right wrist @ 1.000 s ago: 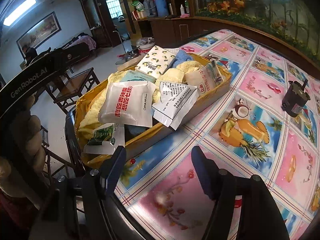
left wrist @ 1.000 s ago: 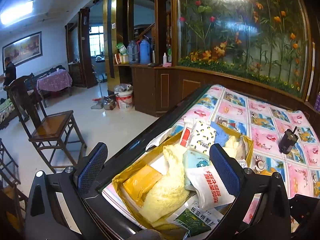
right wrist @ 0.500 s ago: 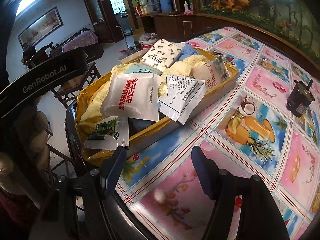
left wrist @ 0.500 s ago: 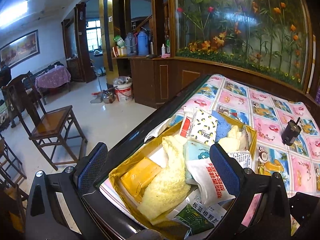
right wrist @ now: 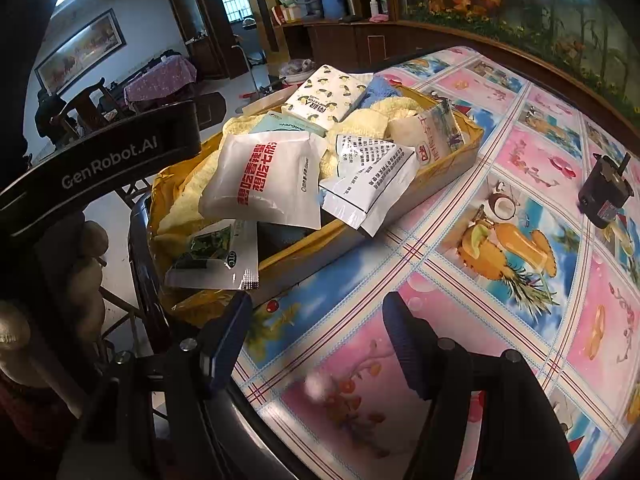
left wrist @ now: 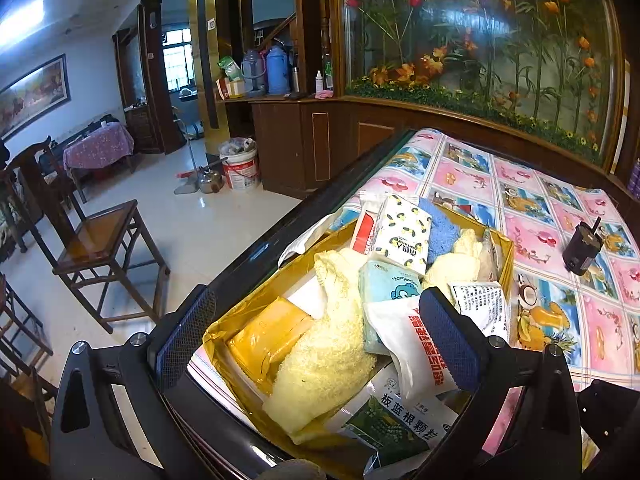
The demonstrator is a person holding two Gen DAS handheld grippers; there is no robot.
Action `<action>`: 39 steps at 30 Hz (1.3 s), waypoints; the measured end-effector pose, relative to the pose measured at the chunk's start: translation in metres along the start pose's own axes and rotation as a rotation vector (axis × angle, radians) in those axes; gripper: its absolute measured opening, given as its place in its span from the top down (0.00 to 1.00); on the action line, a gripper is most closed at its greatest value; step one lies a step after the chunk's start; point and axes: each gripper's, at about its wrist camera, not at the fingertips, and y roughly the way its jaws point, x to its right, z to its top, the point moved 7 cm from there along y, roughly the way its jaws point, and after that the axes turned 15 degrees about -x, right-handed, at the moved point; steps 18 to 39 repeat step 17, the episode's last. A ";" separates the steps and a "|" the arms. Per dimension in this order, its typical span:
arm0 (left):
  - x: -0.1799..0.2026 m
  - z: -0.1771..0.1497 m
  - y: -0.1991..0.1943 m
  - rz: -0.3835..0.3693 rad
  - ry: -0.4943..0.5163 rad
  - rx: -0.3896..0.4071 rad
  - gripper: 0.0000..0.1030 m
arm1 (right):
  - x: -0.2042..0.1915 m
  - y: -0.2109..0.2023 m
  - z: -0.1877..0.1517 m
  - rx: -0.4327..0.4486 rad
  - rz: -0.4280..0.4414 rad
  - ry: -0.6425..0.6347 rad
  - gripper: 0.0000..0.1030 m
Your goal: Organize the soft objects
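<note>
A shallow yellow box (left wrist: 216,330) (right wrist: 448,160) at the table's corner is heaped with soft things: a yellow towel (left wrist: 332,344), a white pouch with red letters (left wrist: 412,344) (right wrist: 264,180), a lemon-print tissue pack (left wrist: 402,232) (right wrist: 324,98), a blue cloth (left wrist: 442,232), a green-print sachet (left wrist: 390,428) (right wrist: 212,258) and a white printed pouch (right wrist: 368,180). My left gripper (left wrist: 316,344) is open and empty, above the box's near end. My right gripper (right wrist: 316,344) is open and empty, over the tablecloth in front of the box.
The table wears a pink and blue fruit-print cloth (right wrist: 508,248). A small dark cylinder (left wrist: 580,246) (right wrist: 606,192) stands on it to the right. A wooden chair (left wrist: 96,240) stands on the floor at left. A flower-painted screen (left wrist: 480,40) rises behind the table.
Both grippers have drifted slightly closer over the box and table. Both stay open and nothing has been taken hold of.
</note>
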 end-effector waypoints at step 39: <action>0.000 -0.007 0.013 -0.024 -0.019 -0.085 0.00 | 0.006 0.001 -0.006 0.000 0.015 0.031 0.34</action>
